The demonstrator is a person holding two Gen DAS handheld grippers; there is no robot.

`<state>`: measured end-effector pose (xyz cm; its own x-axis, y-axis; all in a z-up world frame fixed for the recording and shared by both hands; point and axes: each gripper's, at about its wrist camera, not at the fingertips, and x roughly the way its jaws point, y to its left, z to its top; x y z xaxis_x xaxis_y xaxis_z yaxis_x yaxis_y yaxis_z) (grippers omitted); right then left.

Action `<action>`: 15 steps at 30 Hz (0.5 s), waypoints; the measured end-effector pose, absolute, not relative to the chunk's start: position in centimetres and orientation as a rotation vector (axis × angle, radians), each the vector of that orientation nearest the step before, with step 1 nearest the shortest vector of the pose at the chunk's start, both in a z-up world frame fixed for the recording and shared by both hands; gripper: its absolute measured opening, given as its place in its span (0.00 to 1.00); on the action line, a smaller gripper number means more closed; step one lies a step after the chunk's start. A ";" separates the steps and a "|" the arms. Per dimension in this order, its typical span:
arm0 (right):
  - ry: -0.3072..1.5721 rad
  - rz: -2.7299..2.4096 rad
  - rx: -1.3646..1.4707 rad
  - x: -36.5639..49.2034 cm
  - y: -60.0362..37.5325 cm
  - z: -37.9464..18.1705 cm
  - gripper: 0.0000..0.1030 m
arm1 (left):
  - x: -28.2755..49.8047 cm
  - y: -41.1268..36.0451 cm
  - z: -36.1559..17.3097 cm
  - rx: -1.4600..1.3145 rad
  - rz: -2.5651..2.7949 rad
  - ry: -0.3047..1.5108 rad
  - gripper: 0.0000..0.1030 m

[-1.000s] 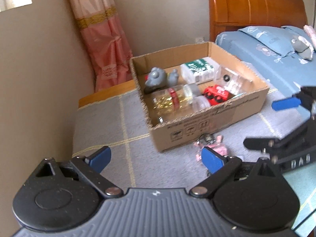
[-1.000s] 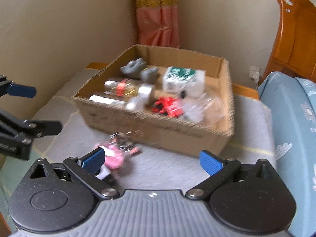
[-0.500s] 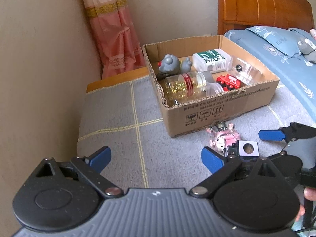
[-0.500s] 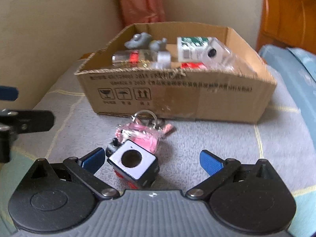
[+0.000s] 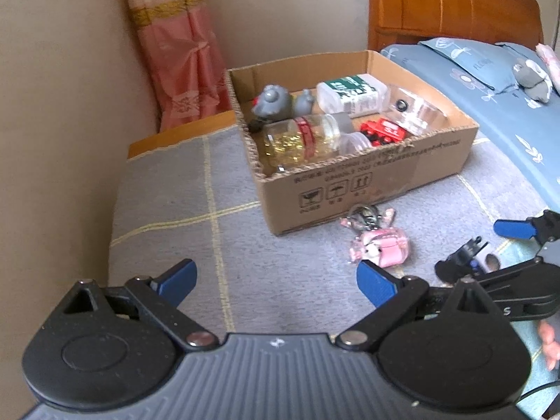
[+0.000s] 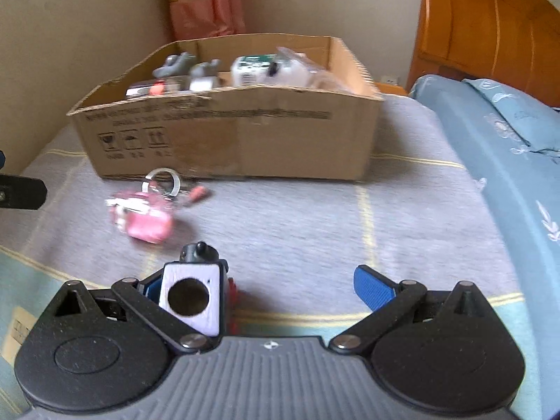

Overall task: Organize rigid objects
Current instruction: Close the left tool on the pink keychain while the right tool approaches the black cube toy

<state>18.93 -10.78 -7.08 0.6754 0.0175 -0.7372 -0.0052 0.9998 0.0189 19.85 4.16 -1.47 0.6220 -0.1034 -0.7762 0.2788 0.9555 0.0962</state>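
My right claw (image 6: 266,290) is spread wide, low over the grey blanket (image 6: 315,217), and the little white cube toy (image 6: 191,297) sits between the fingers, hard against the left one. It looks like rigid plastic, light, with flat faces and a round hole on top, so I'd pinch across two opposite flat sides. The red bits under it could snag. The pink keychain (image 6: 143,217) lies nearby, in front of the cardboard box (image 6: 245,140). My left claw (image 5: 276,280) hangs spread too, holding nothing.
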 end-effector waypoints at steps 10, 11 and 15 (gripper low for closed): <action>0.822 0.032 -0.040 16.6 -13.4 -7.4 1.00 | 20.0 0.6 -3.5 0.202 -0.305 0.909 0.95; 0.820 0.038 -0.042 16.3 -13.6 -7.4 1.00 | 20.2 0.2 -3.7 0.196 -0.312 0.912 0.95; 0.805 0.056 -0.049 15.7 -13.9 -7.5 1.00 | 20.3 -1.1 -4.7 0.157 -0.327 0.911 0.92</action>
